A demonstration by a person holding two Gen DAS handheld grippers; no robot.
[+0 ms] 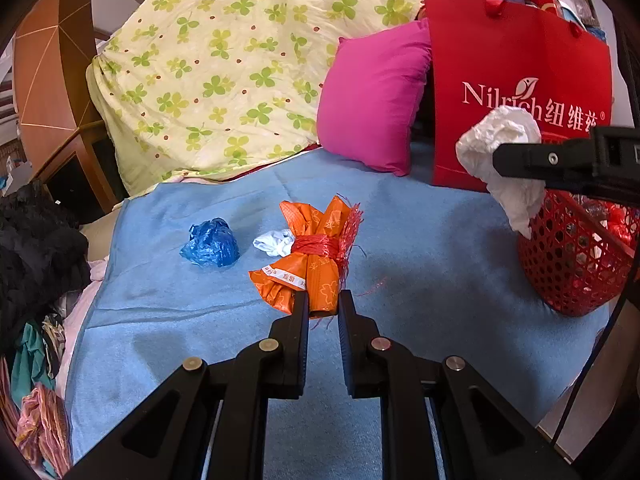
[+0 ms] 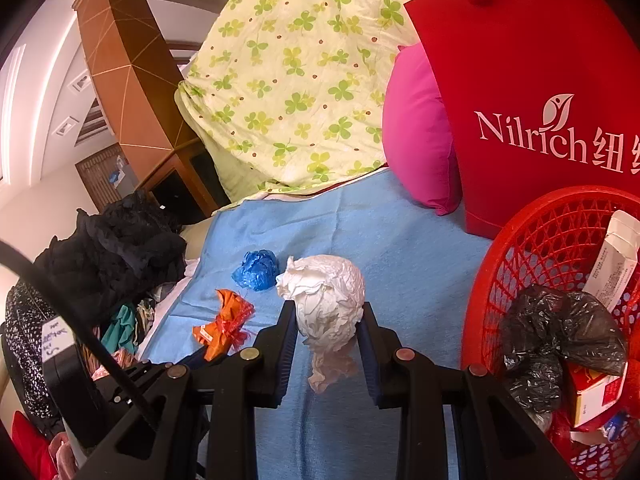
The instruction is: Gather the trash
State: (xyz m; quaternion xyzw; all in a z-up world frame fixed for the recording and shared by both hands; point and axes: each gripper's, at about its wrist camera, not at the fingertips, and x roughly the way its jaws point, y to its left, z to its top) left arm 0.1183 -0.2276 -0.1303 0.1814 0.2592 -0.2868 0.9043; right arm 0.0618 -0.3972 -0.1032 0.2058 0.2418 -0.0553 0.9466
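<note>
While right gripper (image 2: pixel 326 312) clamps white tissue (image 2: pixel 326 300), red basket (image 2: pixel 532 240) rim stands beside.

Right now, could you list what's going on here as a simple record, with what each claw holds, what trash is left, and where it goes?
surface: blue blanket on a bed
left gripper: closed on the orange wrapper bundle, which rests on the blanket
right gripper: closed on a white paper wad, held up beside the basket
trash loose on blanket: blue plastic wad, small white scrap
bin: red basket, at the right
already in basket: black plastic bag, white carton, red and white box
behind: pink pillow, red shopping bag
</note>
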